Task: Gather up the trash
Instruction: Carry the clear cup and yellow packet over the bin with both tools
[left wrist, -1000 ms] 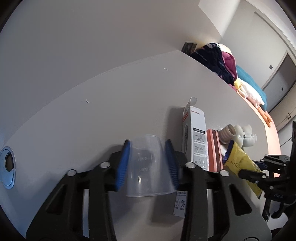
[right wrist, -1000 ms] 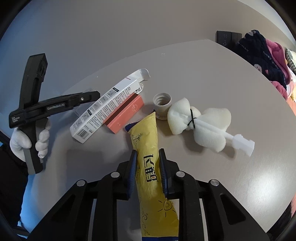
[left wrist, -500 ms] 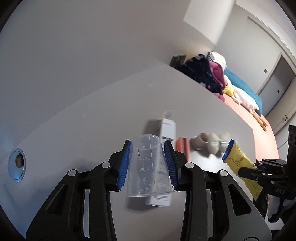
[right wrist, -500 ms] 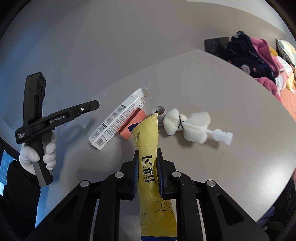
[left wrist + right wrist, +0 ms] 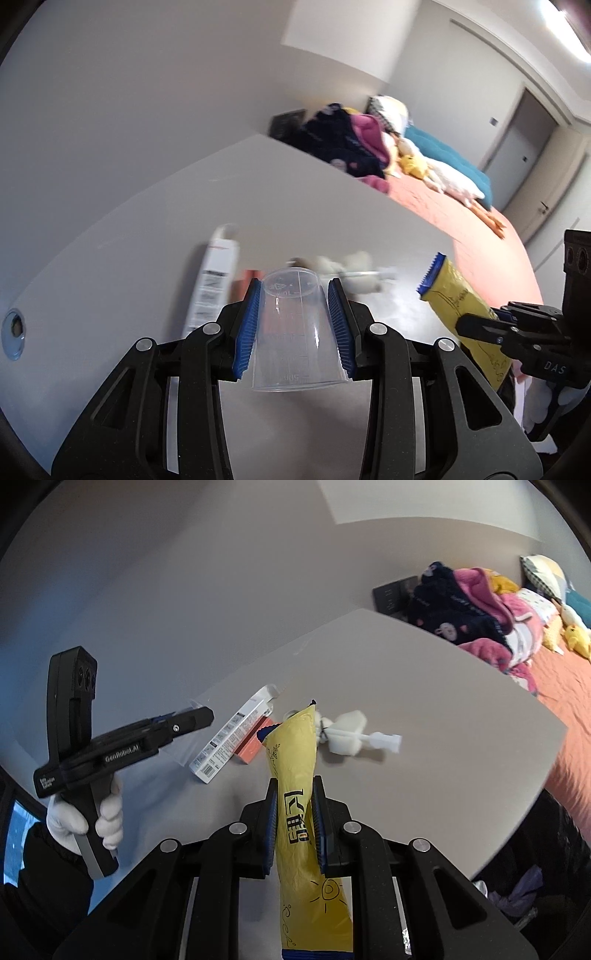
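Observation:
My left gripper point(image 5: 294, 325) is shut on a clear plastic measuring cup point(image 5: 295, 332), held upside down above the grey table point(image 5: 147, 240). My right gripper point(image 5: 294, 823) is shut on a yellow snack wrapper point(image 5: 295, 775), lifted off the table; the wrapper also shows in the left wrist view point(image 5: 458, 302). On the table lie a white carton point(image 5: 232, 738), an orange box point(image 5: 255, 746) beside it and a white foam brush with a plastic handle point(image 5: 354, 734). The left gripper appears in the right wrist view point(image 5: 192, 716).
A pile of clothes and plush toys point(image 5: 480, 605) lies on an orange bed point(image 5: 569, 709) beyond the table's far right edge. A dark box point(image 5: 391, 594) stands at the table's back corner. A round cable hole point(image 5: 14, 328) is in the table at the left.
Both grippers have risen and pulled back from the table with their loads. The carton, orange box and foam brush now look smaller and farther away.

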`<move>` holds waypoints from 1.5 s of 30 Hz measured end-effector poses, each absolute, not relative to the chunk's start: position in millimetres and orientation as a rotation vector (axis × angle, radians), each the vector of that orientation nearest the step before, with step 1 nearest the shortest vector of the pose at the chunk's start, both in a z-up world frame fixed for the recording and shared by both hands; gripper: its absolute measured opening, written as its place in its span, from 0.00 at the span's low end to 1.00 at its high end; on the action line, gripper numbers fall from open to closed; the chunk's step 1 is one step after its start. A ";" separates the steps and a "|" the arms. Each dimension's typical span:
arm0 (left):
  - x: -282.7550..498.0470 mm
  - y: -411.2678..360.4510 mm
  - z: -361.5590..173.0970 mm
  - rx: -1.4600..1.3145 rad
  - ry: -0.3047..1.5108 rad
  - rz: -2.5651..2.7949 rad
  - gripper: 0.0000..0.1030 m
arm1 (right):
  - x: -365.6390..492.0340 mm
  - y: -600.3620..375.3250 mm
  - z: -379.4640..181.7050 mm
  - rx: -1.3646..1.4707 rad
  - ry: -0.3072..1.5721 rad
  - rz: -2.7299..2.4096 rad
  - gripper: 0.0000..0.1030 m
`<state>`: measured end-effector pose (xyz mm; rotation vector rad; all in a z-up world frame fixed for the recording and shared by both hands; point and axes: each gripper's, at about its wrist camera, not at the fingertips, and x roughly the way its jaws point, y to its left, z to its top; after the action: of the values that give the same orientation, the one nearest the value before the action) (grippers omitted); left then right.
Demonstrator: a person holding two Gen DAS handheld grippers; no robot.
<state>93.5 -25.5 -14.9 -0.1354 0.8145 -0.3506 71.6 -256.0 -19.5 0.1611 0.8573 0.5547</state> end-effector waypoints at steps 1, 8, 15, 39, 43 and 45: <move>92.5 -31.4 -13.6 -0.130 0.813 -0.362 0.35 | 67.4 -262.0 -17.2 0.169 0.849 0.546 0.18; 85.3 -80.6 -0.8 -0.082 0.795 -0.477 0.35 | 43.8 -295.9 -6.4 0.200 0.803 0.483 0.18; 83.8 -124.0 8.6 -0.038 0.783 -0.570 0.35 | 19.8 -337.4 0.7 0.239 0.768 0.395 0.18; 79.6 -258.5 14.5 0.092 0.778 -0.839 0.35 | -28.2 -447.4 3.7 0.347 0.702 0.134 0.18; 76.3 -274.9 15.5 0.108 0.777 -0.874 0.35 | -35.6 -461.0 5.1 0.360 0.690 0.099 0.18; 74.0 -283.0 15.3 0.116 0.778 -0.895 0.36 | -39.3 -465.9 5.2 0.366 0.685 0.083 0.18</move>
<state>74.0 -283.0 15.3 0.1159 0.7779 -0.8947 -39.3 -465.9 5.2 0.3659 0.6849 0.0833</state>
